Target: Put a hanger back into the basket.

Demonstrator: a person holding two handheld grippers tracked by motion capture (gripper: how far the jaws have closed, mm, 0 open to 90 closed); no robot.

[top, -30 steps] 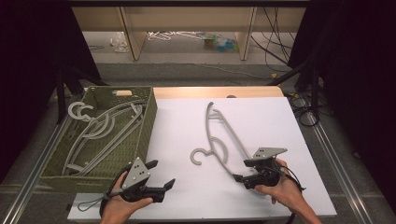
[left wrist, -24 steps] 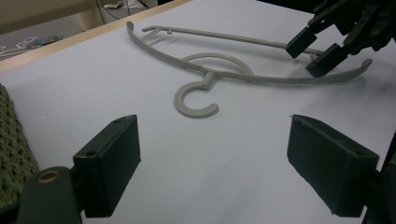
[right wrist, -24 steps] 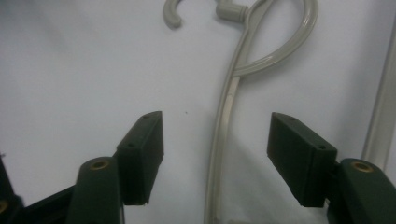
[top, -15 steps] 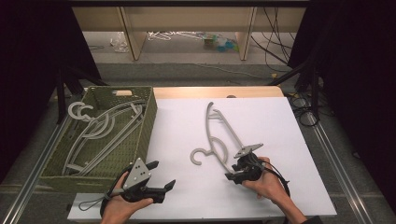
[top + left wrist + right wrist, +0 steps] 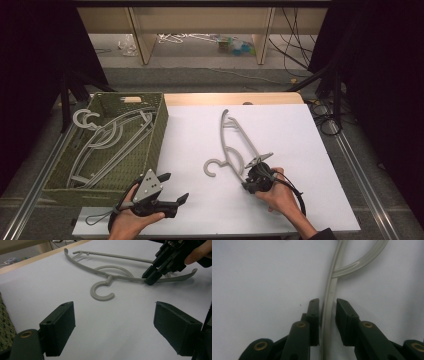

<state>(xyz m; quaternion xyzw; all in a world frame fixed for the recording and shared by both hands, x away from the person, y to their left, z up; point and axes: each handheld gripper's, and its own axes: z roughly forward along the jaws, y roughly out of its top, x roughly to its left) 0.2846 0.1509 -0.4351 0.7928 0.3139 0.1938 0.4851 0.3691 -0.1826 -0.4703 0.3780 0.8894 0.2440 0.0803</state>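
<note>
A grey plastic hanger [image 5: 235,145] lies flat on the white table top [image 5: 300,150], its hook toward the person's left. My right gripper [image 5: 247,181] is down on the hanger's near arm. In the right gripper view the jaws have just been closing around that arm [image 5: 329,295]. The arm runs between the two pads [image 5: 314,312], the left one against it and a thin gap at the right one. My left gripper [image 5: 175,187] rests open near the table's front edge, its jaws wide apart [image 5: 115,325] and empty, pointing at the hanger [image 5: 117,277] and the right gripper [image 5: 150,280].
A green woven basket [image 5: 157,135] stands at the table's left and holds several grey hangers [image 5: 110,135]. Beyond the table are wooden shelf legs and cables on the floor. Bare white surface spreads to the right of the hanger.
My right gripper moved left and down onto the hanger's near arm, and its jaws narrowed around it. The left gripper stayed where it was.
</note>
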